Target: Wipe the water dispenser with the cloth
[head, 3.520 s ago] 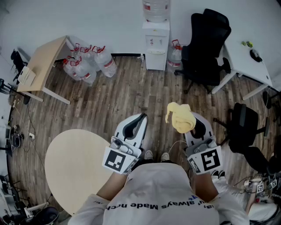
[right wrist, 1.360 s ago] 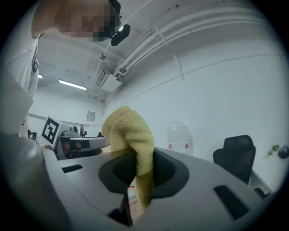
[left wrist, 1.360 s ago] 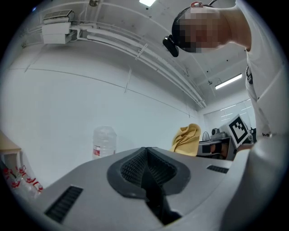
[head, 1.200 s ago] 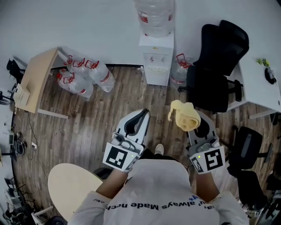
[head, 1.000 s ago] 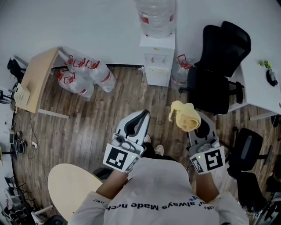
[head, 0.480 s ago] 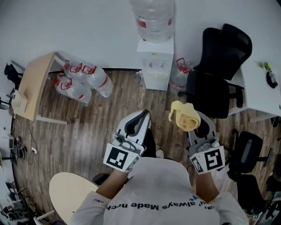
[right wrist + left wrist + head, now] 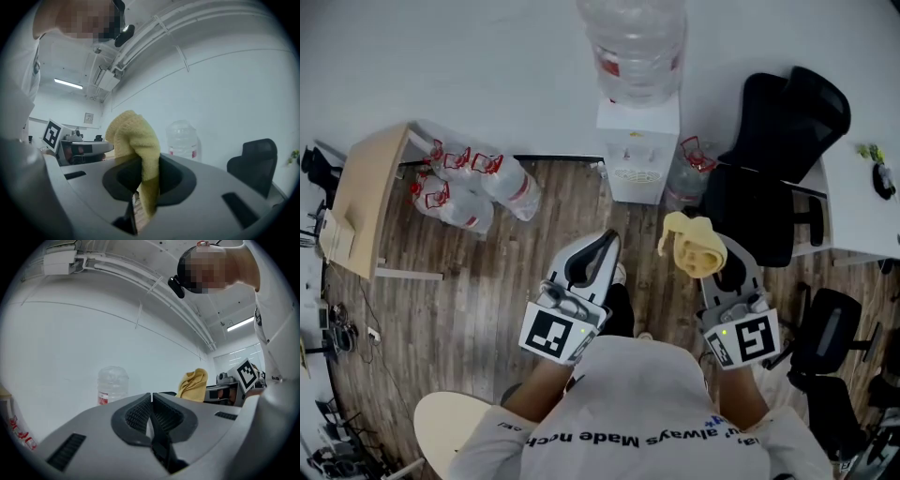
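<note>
Left tool (image 7: 151,404): jaws pressed together, nothing gripped. Right tool (image 7: 149,174): clenched on the yellow cloth (image 7: 133,140), which is bunched up above the jaws, with one fold hanging down between them.

Water dispenser (image 7: 637,150): white, seen top centre of the head view against the white wall, well apart from both tools. The cloth is seen right of centre in that view, below the dispenser.

Writing:
- A red label band is seen on the large clear bottle (image 7: 636,47) seated on the dispenser; the print is too small to be read.
- Black-and-white square markers are carried on both tool cubes; no text.
- The shirt print at the bottom edge can be read in part: "always Made"; the rest is cut off.

Containers:
- Large clear bottle: fill level cannot be told.
- A cluster of clear bottles (image 7: 473,187) with red handles is laid on the wood floor, upper left, between the dispenser and a wooden surface (image 7: 361,202); contents cannot be told.
- One more bottle with a red handle (image 7: 686,173) is placed just right of the dispenser, beside a black office chair (image 7: 778,159).
</note>
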`<state>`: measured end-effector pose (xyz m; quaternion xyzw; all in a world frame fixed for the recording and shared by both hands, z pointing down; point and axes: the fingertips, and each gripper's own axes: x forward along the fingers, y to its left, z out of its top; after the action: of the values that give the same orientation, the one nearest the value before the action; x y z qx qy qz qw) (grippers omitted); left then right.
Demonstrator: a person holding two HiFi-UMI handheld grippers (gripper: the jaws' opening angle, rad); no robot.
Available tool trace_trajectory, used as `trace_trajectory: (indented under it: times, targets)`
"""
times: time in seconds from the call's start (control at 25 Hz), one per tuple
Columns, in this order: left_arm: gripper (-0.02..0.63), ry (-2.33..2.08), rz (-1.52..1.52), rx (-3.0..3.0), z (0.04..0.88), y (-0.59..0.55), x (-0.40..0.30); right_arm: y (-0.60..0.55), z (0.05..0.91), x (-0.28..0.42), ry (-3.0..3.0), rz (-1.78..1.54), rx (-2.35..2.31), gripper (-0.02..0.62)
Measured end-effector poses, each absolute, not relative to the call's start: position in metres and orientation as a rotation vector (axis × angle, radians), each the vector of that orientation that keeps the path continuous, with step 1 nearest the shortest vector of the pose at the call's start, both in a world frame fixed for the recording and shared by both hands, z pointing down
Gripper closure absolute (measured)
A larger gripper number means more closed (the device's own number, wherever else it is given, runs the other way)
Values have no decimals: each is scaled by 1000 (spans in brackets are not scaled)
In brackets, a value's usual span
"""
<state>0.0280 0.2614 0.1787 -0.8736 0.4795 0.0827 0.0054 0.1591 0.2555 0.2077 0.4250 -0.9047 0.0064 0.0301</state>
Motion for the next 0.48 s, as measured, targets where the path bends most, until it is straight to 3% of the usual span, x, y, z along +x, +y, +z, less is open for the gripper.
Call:
trace_trajectory:
  times: [0.48]
  targets:
    - [577, 1488, 272, -2773, 180, 152, -27, 147, 202, 96, -2768, 2, 1295, 531]
